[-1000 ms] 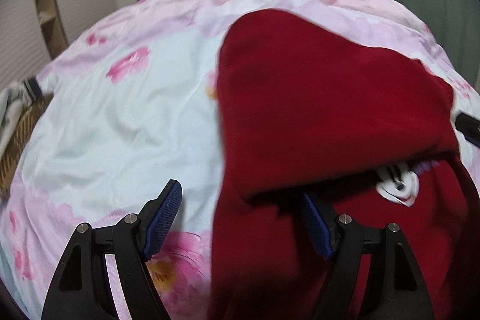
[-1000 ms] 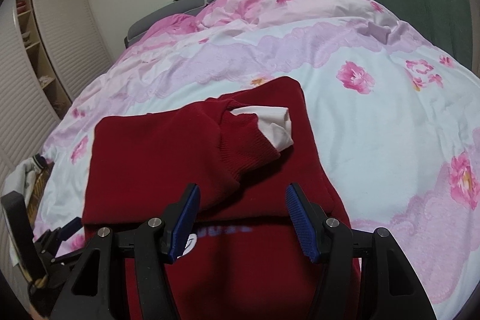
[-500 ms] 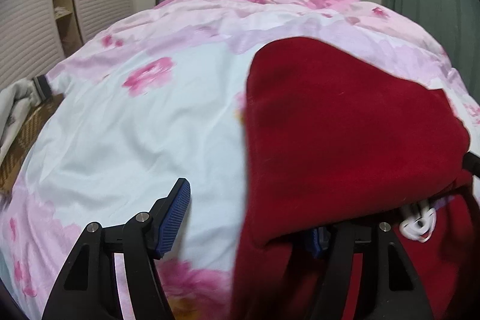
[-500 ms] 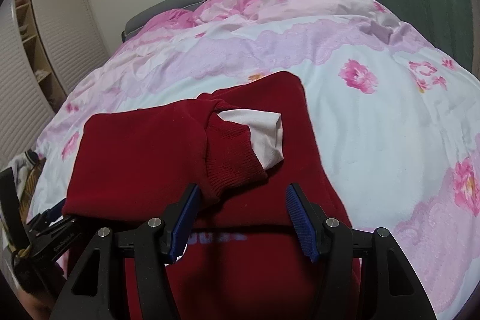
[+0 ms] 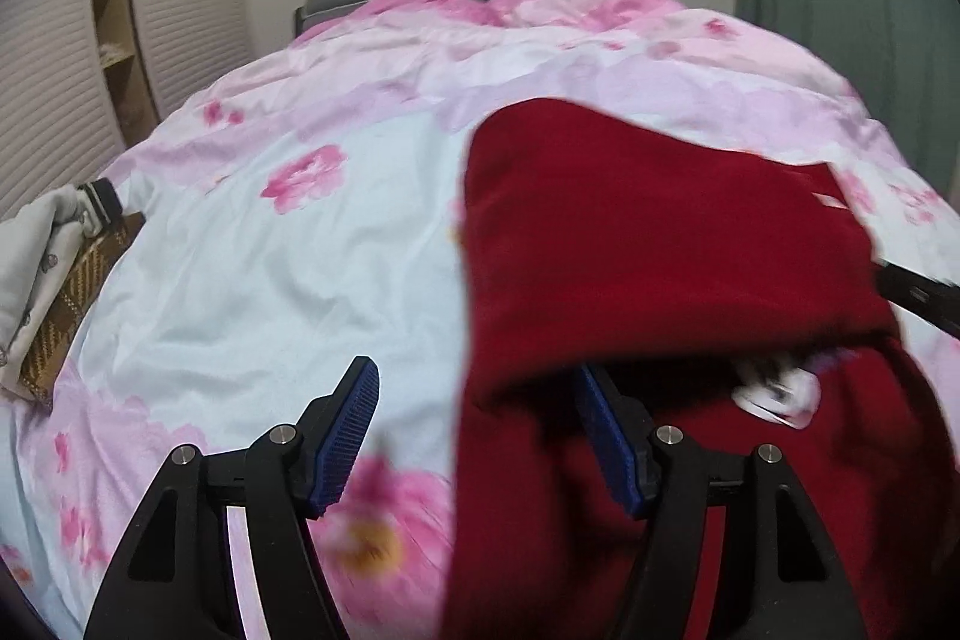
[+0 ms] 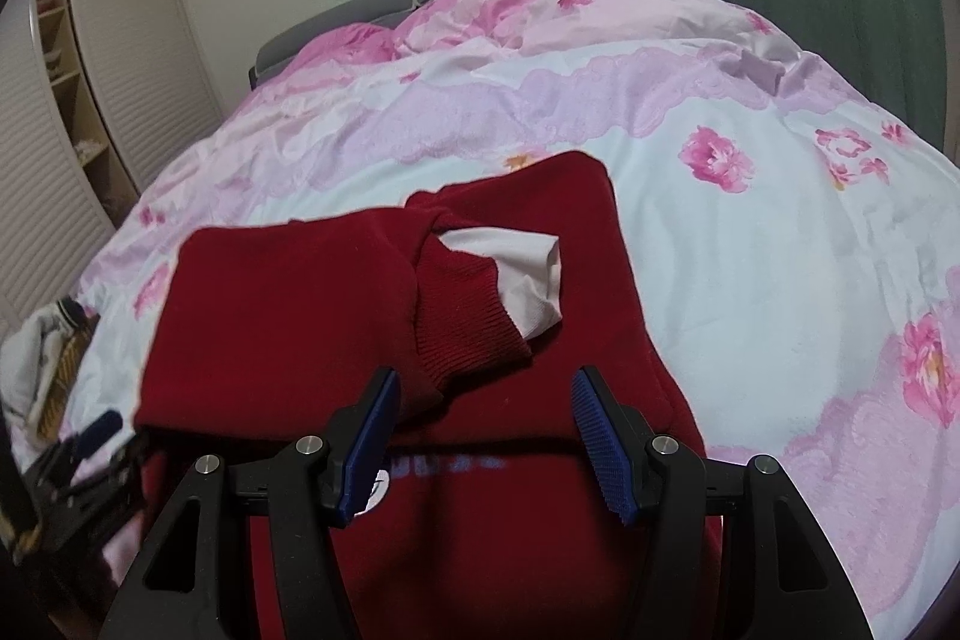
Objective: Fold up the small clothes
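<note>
Lifted, left claw [image 5: 480,436] gapes beside soft red sweater [image 5: 660,244]; right claw [image 6: 483,439] gapes empty.

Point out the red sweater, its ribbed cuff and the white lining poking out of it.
red sweater [image 6: 288,316], right wrist view, folded-over body
ribbed cuff [image 6: 468,316], right wrist view, ribbed band
white lining [image 6: 528,274], right wrist view, exposed fabric
</note>
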`<state>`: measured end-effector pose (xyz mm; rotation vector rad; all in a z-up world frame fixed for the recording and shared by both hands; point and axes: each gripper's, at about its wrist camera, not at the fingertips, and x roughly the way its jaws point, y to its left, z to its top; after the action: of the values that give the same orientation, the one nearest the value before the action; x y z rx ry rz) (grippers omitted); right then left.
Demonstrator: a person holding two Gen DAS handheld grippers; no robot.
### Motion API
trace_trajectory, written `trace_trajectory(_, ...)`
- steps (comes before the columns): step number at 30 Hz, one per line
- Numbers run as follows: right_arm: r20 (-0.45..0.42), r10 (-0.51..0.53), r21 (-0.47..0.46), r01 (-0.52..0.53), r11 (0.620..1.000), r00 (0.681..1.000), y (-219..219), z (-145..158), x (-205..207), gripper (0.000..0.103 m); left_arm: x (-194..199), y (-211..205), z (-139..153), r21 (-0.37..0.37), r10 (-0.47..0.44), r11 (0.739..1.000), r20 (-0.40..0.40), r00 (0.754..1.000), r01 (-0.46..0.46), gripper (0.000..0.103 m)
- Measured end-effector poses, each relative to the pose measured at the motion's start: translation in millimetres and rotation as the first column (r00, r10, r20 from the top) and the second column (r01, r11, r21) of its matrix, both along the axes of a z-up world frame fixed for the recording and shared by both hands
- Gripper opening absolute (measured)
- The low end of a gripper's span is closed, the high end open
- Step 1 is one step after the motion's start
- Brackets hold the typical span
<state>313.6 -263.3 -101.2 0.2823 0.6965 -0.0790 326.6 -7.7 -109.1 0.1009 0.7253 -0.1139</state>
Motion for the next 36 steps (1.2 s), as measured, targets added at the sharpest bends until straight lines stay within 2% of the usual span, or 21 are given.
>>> trace_trajectory(3, 0.035, 0.005, -0.01, -0.005, 1.0, 0.999, 2, 9, -4, 0.061, -18, -14, 15, -0.001, -0.05, 0.999, 0.034, 0.998, 0.05, 0.067)
trace_trajectory(6, 0.06, 0.027, -0.036, -0.025, 0.999, 0.998, 8, 16, 2, 0.061, -14, -24, 30, -0.017, -0.079, 0.997, 0.068, 0.995, 0.081, 0.067)
trace_trajectory(9, 0.093, 0.048, -0.052, -0.043, 0.998, 0.995, 13, 21, 9, 0.061, 11, -33, 41, -0.024, -0.098, 0.995, 0.099, 0.99, 0.101, 0.067)
trace_trajectory(15, 0.134, 0.16, -0.071, -0.152, 0.986, 0.978, 29, 18, 30, 0.061, 67, -40, 33, -0.135, -0.187, 0.972, 0.052, 0.981, 0.192, 0.067)
trace_trajectory(17, 0.115, 0.194, -0.106, -0.182, 0.977, 0.974, 37, 12, 38, 0.061, 74, -42, 25, -0.145, -0.211, 0.966, 0.033, 0.977, 0.213, 0.067)
trace_trajectory(19, 0.06, 0.194, -0.138, -0.185, 0.973, 0.979, 40, 1, 49, 0.061, 82, -42, 11, -0.13, -0.207, 0.97, 0.002, 0.978, 0.206, 0.067)
trace_trajectory(23, -0.03, 0.152, -0.121, -0.154, 0.981, 0.988, 31, -25, 64, 0.061, 95, -32, -16, -0.129, -0.163, 0.979, -0.049, 0.985, 0.156, 0.07)
trace_trajectory(25, -0.052, 0.161, -0.171, -0.167, 0.971, 0.986, 35, -33, 67, 0.061, 99, -28, -25, -0.135, -0.151, 0.981, -0.054, 0.987, 0.143, 0.076)
trace_trajectory(27, -0.069, 0.164, -0.23, -0.176, 0.957, 0.984, 42, -38, 70, 0.062, 100, -28, -33, -0.113, -0.13, 0.986, -0.05, 0.99, 0.124, 0.088)
trace_trajectory(29, -0.079, 0.162, -0.25, -0.177, 0.952, 0.984, 44, -42, 73, 0.063, 104, -24, -38, -0.135, -0.125, 0.984, -0.061, 0.99, 0.116, 0.089)
trace_trajectory(33, -0.088, 0.15, -0.271, -0.168, 0.948, 0.985, 46, -34, 71, 0.064, 97, -27, -28, -0.095, -0.12, 0.989, -0.056, 0.991, 0.114, 0.088)
trace_trajectory(36, -0.052, 0.145, -0.232, -0.153, 0.961, 0.988, 40, -12, 52, 0.065, 79, -25, -8, -0.087, -0.119, 0.99, -0.044, 0.992, 0.115, 0.088)
